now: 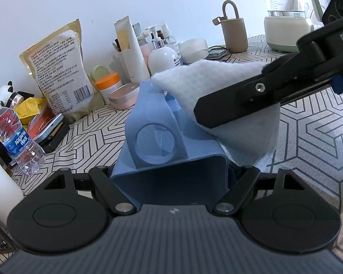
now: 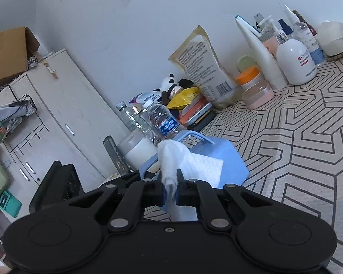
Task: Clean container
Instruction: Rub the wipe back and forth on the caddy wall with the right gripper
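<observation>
Right tool (image 2: 170, 188) presses cloth (image 2: 194, 166) onto container (image 2: 231, 157).

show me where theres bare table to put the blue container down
Bare patterned table lies right of the blue container, in front of the white pump bottle. The wall side is crowded, from water bottle to kettle.

Left wrist cam: close over blue container (image 1: 162, 137), facing the wall clutter at 12 o'clock. Right wrist cam: same container (image 2: 219, 150) near, wall at 12. Both share snack bag (image 1: 59, 68) (image 2: 205, 66).
</observation>
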`<state>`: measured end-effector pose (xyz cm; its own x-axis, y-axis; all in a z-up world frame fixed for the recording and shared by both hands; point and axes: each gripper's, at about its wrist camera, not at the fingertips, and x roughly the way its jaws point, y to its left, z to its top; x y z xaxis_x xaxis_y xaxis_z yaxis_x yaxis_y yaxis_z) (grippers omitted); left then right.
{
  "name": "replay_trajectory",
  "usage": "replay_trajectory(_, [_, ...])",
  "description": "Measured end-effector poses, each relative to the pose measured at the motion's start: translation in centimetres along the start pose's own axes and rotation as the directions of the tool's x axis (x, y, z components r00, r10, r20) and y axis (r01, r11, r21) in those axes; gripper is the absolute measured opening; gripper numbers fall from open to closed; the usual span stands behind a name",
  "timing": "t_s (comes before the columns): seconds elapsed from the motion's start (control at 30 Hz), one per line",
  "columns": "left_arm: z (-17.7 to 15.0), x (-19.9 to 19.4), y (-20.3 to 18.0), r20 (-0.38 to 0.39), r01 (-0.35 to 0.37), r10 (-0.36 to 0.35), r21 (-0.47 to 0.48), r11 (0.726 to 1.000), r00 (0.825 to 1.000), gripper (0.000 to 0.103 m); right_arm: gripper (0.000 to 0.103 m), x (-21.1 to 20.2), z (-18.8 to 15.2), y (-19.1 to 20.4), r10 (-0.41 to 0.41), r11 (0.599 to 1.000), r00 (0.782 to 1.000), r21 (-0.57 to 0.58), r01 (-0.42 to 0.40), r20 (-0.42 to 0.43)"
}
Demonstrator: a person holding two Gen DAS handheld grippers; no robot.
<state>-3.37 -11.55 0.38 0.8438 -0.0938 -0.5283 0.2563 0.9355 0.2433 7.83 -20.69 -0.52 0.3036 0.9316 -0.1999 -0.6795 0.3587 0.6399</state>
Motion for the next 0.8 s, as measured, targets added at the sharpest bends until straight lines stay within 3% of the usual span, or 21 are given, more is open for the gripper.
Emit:
replay_trajectory(0.4, [0.0,0.1,0.1,0.001,-0.004,0.004,0.007,1.0,1.0,0.079,0.009,0.3,-0.2,0.4,0.064,0.998,0.997,-0.007,-0.064,-0.031])
replay_trajectory(0.8, [0.0,0.1,0.5,0.006,-0.002,0.002,-0.01,1.0,1.0,0.079,0.01,-0.1,0.0,-1.2,-0.035,0.998,0.999,0.045,0.036,-0.013])
